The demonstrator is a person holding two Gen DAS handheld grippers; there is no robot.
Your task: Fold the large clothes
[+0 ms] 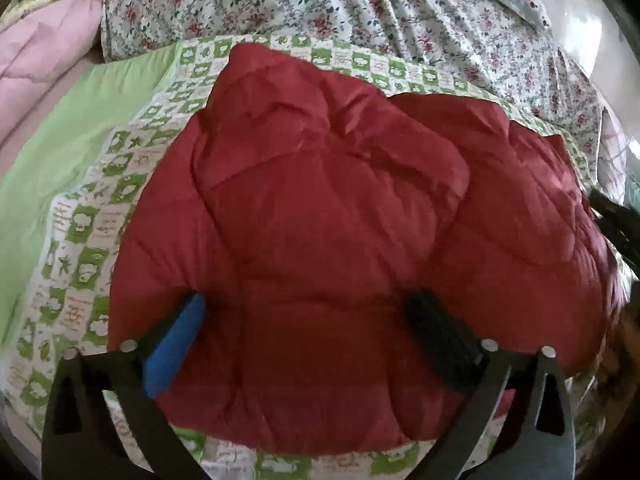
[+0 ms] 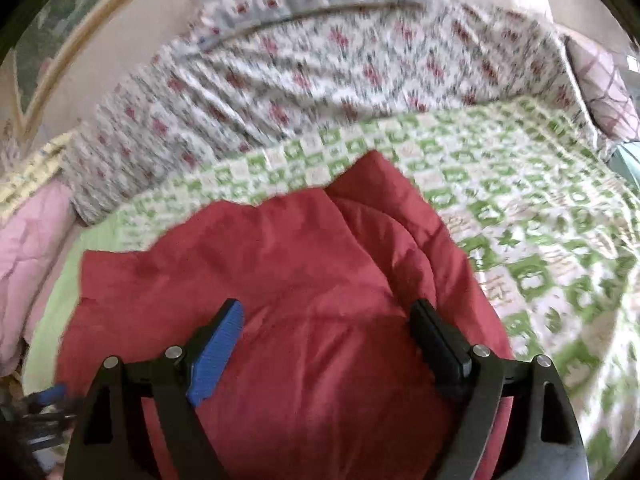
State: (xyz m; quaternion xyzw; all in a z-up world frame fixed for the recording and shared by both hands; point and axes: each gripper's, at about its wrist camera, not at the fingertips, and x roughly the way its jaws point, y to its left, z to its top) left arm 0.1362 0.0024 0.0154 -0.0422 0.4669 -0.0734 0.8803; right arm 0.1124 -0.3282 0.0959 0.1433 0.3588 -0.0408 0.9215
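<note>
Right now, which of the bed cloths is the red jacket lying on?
The green checked sheet. The red jacket lies right on it; the flowered quilt and pink blanket are bunched behind, beyond it.

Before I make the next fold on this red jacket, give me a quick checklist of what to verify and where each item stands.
1. Left gripper open and empty: ok.
2. Right gripper open and empty: ok.
3. Red jacket lying fully on the green checked sheet: ok.
4. Jacket flat and smooth: not ok, puffy with bunched folds.
5. Sleeves tucked in: cannot tell.
6. Bare sheet beside the jacket for folding: ok.
</note>
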